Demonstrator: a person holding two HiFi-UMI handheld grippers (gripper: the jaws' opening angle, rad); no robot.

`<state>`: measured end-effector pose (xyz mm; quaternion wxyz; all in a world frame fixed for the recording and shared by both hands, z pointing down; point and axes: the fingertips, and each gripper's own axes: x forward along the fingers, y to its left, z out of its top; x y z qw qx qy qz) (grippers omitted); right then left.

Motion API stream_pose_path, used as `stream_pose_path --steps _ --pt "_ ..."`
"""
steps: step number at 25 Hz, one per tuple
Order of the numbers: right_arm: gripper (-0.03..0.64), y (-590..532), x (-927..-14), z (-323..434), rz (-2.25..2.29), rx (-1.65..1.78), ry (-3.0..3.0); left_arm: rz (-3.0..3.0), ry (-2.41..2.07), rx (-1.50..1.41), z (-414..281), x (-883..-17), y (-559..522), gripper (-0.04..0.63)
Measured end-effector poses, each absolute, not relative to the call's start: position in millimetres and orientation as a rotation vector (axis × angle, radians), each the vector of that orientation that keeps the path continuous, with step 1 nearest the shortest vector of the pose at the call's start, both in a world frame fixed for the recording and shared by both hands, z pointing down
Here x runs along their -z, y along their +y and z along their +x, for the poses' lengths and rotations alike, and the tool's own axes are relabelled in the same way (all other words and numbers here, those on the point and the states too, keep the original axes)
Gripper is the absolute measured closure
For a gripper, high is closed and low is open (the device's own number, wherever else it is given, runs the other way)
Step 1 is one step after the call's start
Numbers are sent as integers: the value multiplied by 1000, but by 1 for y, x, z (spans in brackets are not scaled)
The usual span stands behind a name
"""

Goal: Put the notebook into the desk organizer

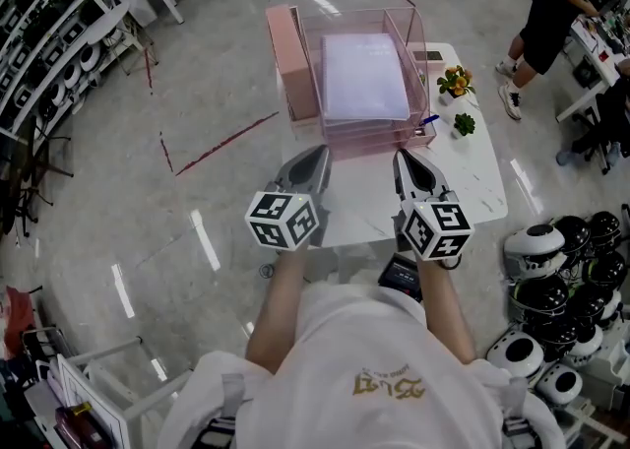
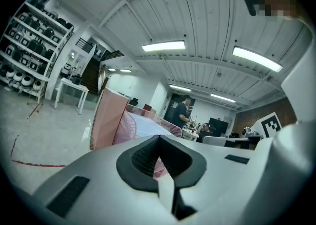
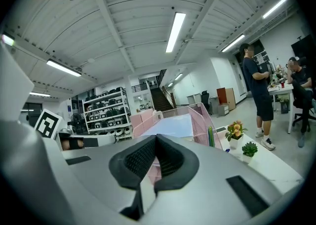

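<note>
A pale notebook (image 1: 364,76) lies flat in the top tier of the pink mesh desk organizer (image 1: 420,55) at the far side of the white table (image 1: 477,186). My left gripper (image 1: 320,154) and right gripper (image 1: 402,157) hover side by side over the table's near part, just short of the organizer's front. Both are shut with nothing between the jaws. In the left gripper view the closed left gripper (image 2: 159,144) points at the organizer (image 2: 129,125). In the right gripper view the right gripper (image 3: 156,144) faces the notebook (image 3: 173,124) inside the organizer (image 3: 206,129).
A tall pink box (image 1: 290,61) stands against the organizer's left side. To its right are a pot of flowers (image 1: 455,81), a small green plant (image 1: 464,124) and a blue pen (image 1: 429,120). A person (image 1: 556,4) stands at the far right; black-and-white helmets (image 1: 561,280) crowd the floor.
</note>
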<state>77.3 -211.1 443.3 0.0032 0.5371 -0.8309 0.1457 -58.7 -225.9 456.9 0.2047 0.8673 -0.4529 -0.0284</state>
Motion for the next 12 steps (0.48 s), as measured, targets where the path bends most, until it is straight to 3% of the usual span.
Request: stream_pose_path --steps 12 --pt "606 -207 -445 74 1687 -516 -2623 2413 -1269 87 -62 -456 -224 578"
